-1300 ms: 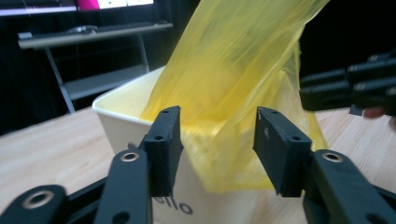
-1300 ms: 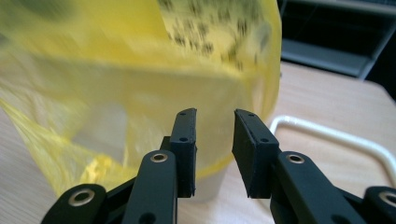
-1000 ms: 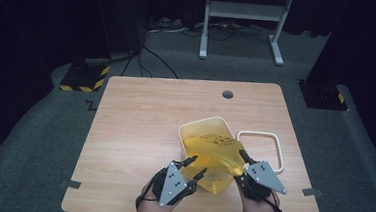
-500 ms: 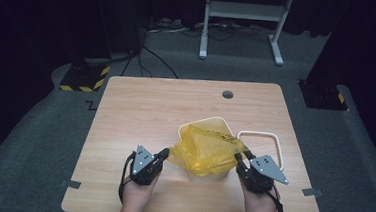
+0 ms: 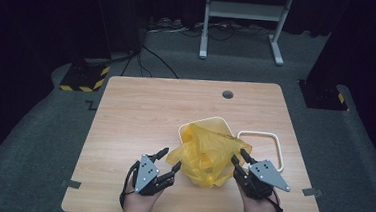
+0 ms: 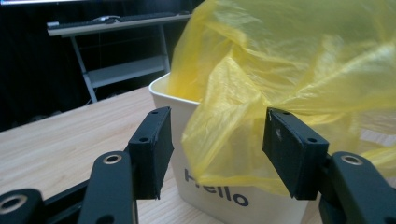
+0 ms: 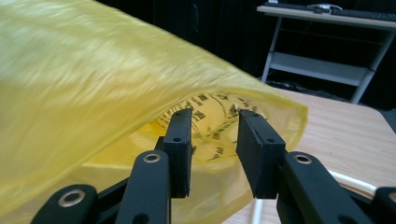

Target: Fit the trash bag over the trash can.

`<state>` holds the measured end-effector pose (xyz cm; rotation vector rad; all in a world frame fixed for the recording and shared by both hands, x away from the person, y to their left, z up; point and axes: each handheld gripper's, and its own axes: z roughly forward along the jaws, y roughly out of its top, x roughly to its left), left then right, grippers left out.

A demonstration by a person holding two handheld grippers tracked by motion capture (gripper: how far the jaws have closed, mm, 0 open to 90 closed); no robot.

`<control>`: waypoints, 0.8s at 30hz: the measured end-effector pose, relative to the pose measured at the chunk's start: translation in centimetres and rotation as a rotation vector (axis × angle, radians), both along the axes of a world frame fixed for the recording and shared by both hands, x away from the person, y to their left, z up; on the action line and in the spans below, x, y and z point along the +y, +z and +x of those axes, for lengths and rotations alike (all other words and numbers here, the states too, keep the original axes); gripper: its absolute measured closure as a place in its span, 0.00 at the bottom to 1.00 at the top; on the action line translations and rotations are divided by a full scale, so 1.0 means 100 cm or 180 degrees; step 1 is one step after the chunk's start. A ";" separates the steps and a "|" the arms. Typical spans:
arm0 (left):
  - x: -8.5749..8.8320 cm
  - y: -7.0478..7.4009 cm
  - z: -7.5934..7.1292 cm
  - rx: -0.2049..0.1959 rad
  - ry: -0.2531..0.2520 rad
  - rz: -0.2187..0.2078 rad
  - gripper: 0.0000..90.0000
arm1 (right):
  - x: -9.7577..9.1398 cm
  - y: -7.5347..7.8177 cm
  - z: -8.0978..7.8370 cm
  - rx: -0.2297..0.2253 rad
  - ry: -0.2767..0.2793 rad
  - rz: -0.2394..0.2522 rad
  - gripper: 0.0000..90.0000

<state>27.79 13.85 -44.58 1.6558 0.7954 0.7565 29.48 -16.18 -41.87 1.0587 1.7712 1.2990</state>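
Since the earlier frame the left gripper [image 5: 167, 160] has dropped toward the table and its jaws have just been opening, now parted beside the yellow bag [image 5: 207, 155], not pinching it. The bag drapes over the cream bin [image 6: 219, 196]. Right gripper [image 5: 239, 158]: jaws have opened slightly, standing apart with bag film just ahead of them, no clear grip.

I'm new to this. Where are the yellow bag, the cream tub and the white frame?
yellow bag [image 5: 207, 155], high view, crumpled middle.
cream tub [image 6: 210, 196], left gripper view, printed side wall.
white frame [image 5: 279, 150], high view, right edge.
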 end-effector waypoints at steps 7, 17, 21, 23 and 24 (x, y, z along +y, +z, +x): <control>0.001 -0.002 -0.001 0.0019 0.0011 -0.0007 0.47 | 0.004 -0.001 -0.011 0.0037 0.0069 0.0033 0.72; -0.015 0.018 -0.014 -0.0267 -0.0081 0.0120 0.36 | 0.017 -0.015 -0.041 0.0043 0.0234 -0.0017 0.71; -0.022 0.030 -0.015 -0.0383 -0.0152 0.0152 0.41 | 0.015 -0.031 -0.036 0.0187 0.0188 -0.0120 0.71; -0.023 0.034 -0.016 -0.0532 -0.0184 0.0193 0.69 | 0.014 -0.037 -0.033 0.0230 0.0165 -0.0183 0.71; -0.023 0.036 -0.014 -0.0514 -0.0165 0.0174 0.71 | 0.013 -0.042 -0.030 0.0277 0.0159 -0.0212 0.71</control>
